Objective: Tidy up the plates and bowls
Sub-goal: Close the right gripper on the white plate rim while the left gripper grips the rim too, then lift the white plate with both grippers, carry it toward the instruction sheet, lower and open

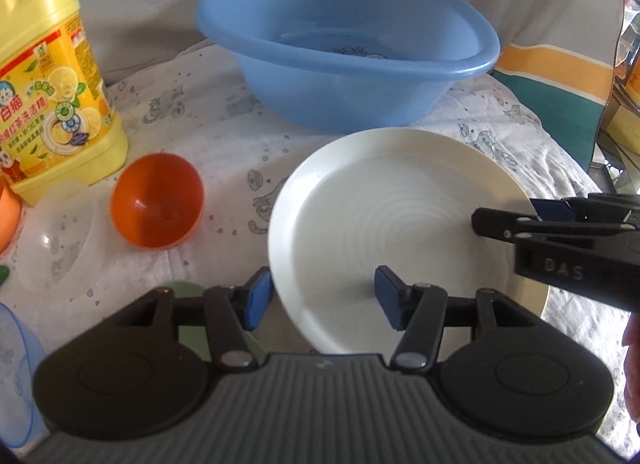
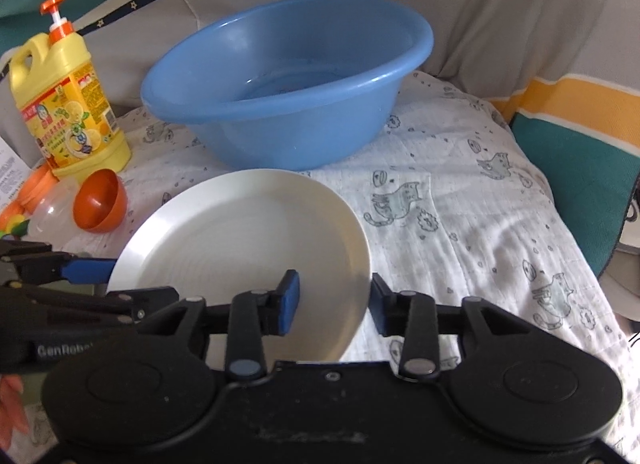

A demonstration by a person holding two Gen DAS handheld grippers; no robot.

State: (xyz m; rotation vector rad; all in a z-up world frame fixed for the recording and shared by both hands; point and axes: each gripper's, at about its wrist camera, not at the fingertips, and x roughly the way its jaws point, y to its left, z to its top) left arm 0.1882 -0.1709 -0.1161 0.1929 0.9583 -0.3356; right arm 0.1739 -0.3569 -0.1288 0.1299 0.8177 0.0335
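A white plate (image 1: 384, 224) (image 2: 248, 240) is held tilted above the cloth-covered surface, in front of a blue basin (image 1: 344, 44) (image 2: 288, 80). My left gripper (image 1: 322, 298) is open, one finger outside the plate's left rim and one over its inside face. My right gripper (image 2: 334, 298) also straddles the plate's right rim with its jaws apart. In the left wrist view the right gripper (image 1: 520, 220) comes in from the right. An orange bowl (image 1: 158, 200) (image 2: 100, 200) lies on its side to the left.
A yellow dish soap bottle (image 1: 52, 80) (image 2: 68, 104) stands at the left. A clear bowl (image 1: 60, 240) lies beside the orange bowl. A light blue container (image 1: 16, 376) is at the lower left. A green object (image 1: 184, 292) shows under my left gripper. Sofa cushions are behind.
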